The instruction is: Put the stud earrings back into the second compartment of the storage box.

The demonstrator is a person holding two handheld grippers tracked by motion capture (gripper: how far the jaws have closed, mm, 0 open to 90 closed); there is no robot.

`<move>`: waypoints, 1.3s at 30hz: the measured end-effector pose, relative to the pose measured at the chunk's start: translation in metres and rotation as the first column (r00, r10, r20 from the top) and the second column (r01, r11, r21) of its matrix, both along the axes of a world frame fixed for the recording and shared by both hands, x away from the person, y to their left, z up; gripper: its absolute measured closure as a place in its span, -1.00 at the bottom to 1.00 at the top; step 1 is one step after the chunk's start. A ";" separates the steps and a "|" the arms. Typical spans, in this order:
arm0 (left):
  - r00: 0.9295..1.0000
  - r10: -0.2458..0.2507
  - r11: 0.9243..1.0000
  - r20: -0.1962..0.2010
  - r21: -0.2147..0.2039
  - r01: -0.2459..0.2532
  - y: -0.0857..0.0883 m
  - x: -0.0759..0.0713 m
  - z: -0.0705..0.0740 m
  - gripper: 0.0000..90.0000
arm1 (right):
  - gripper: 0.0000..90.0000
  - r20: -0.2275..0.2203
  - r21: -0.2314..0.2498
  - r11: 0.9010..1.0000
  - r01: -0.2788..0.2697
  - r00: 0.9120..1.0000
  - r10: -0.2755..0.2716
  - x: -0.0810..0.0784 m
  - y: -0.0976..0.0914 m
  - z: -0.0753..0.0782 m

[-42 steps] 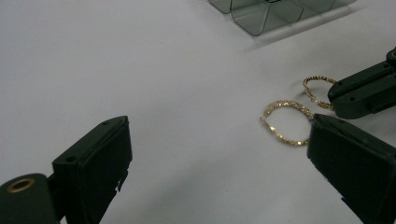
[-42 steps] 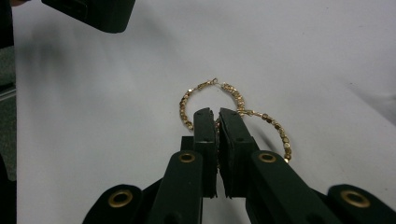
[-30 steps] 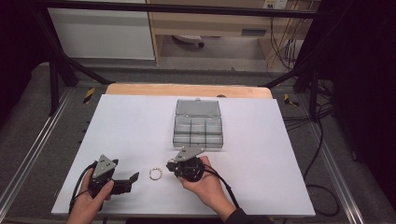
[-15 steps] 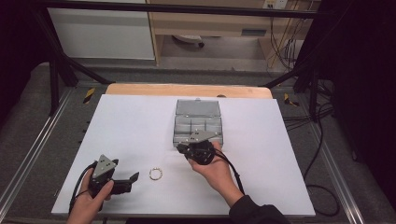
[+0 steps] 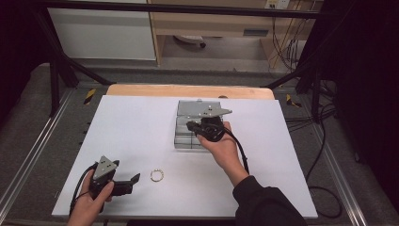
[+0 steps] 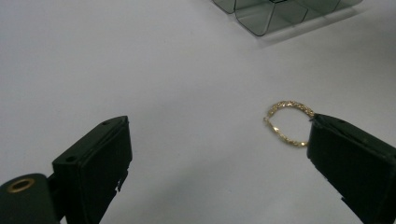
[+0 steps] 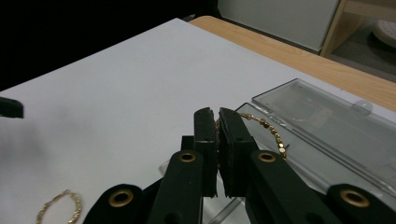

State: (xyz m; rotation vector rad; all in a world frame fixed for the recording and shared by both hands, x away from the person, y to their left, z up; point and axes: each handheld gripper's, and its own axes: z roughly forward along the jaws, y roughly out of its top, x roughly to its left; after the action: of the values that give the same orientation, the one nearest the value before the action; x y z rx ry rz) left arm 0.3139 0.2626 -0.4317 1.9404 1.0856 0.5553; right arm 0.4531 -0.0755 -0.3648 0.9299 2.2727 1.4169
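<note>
Gold chain is what we are sorting: our right gripper (image 7: 217, 122), jaws pressed together, pinches a thin gold beaded bracelet (image 7: 270, 130) and holds it above the clear plastic compartment box (image 5: 187, 109) at the far middle of the white table (image 5: 131, 127). In the right gripper view the chain curls out from the pads, over the box's open hinged lid (image 7: 322, 116). We judge this piece close to being dropped in, though which compartment we cannot tell. A second gold chain bracelet (image 5: 156, 175) lies loose on the table near us, just beside our left gripper (image 5: 131, 182), whose jaws stand spread and empty, one tip close to the loop. That one is left to pick up and store.
</note>
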 end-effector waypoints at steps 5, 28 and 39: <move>1.000 -0.006 1.000 0.002 0.009 0.006 -0.001 0.000 0.000 -0.84 | 0.93 0.008 -0.019 0.999 0.026 1.000 -0.026 0.014 -0.003 0.002; 1.000 -0.006 1.000 0.002 0.021 0.006 -0.001 0.000 0.000 -0.84 | 0.93 -0.093 -0.036 0.997 0.067 0.993 -0.070 0.048 0.000 -0.016; 1.000 -0.005 1.000 -0.004 0.014 0.005 0.000 0.000 0.000 -0.84 | 0.93 -0.106 -0.103 0.992 0.078 0.990 -0.089 0.056 0.002 -0.028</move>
State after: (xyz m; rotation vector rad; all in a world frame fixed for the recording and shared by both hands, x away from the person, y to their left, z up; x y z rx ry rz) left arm 0.3143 0.2624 -0.4321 1.9568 1.0817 0.5585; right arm 0.5091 -0.0740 -0.3928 1.0823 2.3300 1.2347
